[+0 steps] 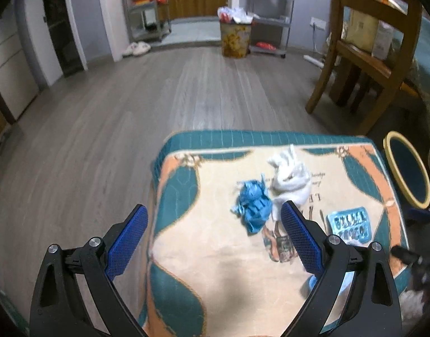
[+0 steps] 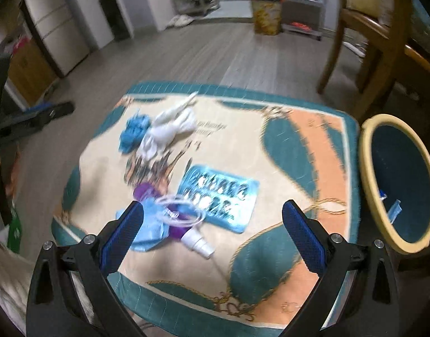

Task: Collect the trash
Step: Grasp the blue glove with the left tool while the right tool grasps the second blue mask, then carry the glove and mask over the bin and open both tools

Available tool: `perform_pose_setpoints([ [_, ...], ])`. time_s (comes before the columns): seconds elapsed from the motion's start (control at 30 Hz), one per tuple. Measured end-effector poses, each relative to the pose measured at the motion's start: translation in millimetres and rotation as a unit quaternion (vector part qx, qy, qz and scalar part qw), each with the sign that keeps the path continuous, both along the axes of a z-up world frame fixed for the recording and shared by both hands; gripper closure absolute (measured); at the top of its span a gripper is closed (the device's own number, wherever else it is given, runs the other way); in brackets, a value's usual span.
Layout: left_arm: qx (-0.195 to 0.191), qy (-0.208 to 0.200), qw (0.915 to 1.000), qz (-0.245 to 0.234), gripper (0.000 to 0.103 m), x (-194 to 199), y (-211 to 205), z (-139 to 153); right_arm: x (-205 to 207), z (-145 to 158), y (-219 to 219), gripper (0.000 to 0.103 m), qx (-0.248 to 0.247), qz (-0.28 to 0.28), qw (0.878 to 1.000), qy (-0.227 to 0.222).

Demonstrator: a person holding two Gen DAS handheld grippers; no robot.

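Up close, the left gripper (image 1: 213, 224) hangs with its blue-padded fingers (image 1: 128, 241) spread wide and nothing between them, above the near-left part of a cloth-covered table (image 1: 215, 266). Just ahead of its right finger lie a crumpled blue wrapper (image 1: 253, 206) and, touching it on the right, a wad of white tissue (image 1: 289, 177) with a twisted point sticking up toward the far edge. Nearer the right edge sits a shiny blue blister pack (image 1: 349, 223), flat, its rows of foil pockets showing.

Likewise, the right gripper (image 2: 213, 221) is spread open and holds nothing, hovering over the near half of the table (image 2: 299, 146). Right beside its left finger lies a heap of mixed trash: a pale blue crumpled sheet (image 2: 150, 230), something purple (image 2: 147, 189), a loop of clear thin tubing (image 2: 184, 209) and a small white ribbed cone (image 2: 199, 243) pointing toward the near edge. The blister pack (image 2: 222, 198) lies just right of that heap, touching or nearly so. Farther off, toward the far-left corner, the blue wrapper (image 2: 135, 133) and the white tissue (image 2: 170, 130) lie together.

Beyond the table's right edge stands a bin (image 2: 368, 151) with a yellow rim and dark blue inside; a few small pale blue bits (image 2: 393, 209) lie in it. A wooden chair (image 1: 375, 47) stands behind it on the plank floor (image 1: 130, 106).
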State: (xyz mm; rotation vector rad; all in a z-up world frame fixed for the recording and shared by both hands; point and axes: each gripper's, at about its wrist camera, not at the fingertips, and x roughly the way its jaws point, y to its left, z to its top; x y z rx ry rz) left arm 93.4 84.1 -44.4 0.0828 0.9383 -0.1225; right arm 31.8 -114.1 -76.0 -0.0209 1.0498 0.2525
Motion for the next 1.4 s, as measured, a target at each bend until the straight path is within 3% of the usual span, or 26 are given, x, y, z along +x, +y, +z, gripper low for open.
perform_pose_setpoints([
  [0.23, 0.018, 0.037, 0.9991, -0.007, 0.008, 8, -13, -31, -17, -26, 38, 0.006, -0.005, 0.055, 0.998, 0.016],
  [0.4, 0.04, 0.051, 0.9979, -0.005, 0.008, 16, -17, -52, -14, -40, 54, 0.024, -0.009, 0.074, 0.997, 0.029],
  [0.47, 0.03, 0.058, 0.9979, -0.002, 0.008, 20, -16, -60, -11, -45, 56, 0.038, -0.015, 0.08, 0.996, 0.034],
  [0.7, 0.021, 0.072, 0.997, -0.015, 0.009, 33, -32, -81, -6, -48, 51, 0.058, -0.013, 0.085, 0.996, 0.035],
  [0.83, 0.007, 0.075, 0.997, -0.017, 0.011, 39, -41, -86, -6, -45, 47, 0.076, -0.002, 0.09, 0.995, 0.031],
  [0.9, 0.006, 0.076, 0.9967, -0.025, 0.023, 41, -47, -88, -6, -43, 46, 0.084, 0.005, 0.095, 0.995, 0.029],
  [0.93, 0.006, 0.078, 0.9964, -0.031, 0.027, 41, -50, -89, -6, -42, 46, 0.092, 0.015, 0.1, 0.994, 0.031],
  [1.03, 0.012, 0.088, 0.9949, -0.047, 0.046, 40, -58, -93, -9, -40, 48, 0.095, 0.02, 0.109, 0.993, 0.03],
  [1.1, 0.026, 0.094, 0.9934, -0.061, 0.072, 38, -62, -95, -10, -39, 49, 0.096, 0.025, 0.115, 0.993, 0.029],
  [1.27, 0.042, 0.094, 0.9922, -0.069, 0.079, 32, -64, -90, -13, -29, 51, 0.098, 0.032, 0.122, 0.992, 0.019],
  [1.4, 0.04, 0.076, 0.9945, -0.061, 0.08, 23, -59, -70, -14, -15, 47, 0.099, 0.039, 0.113, 0.993, 0.005],
])
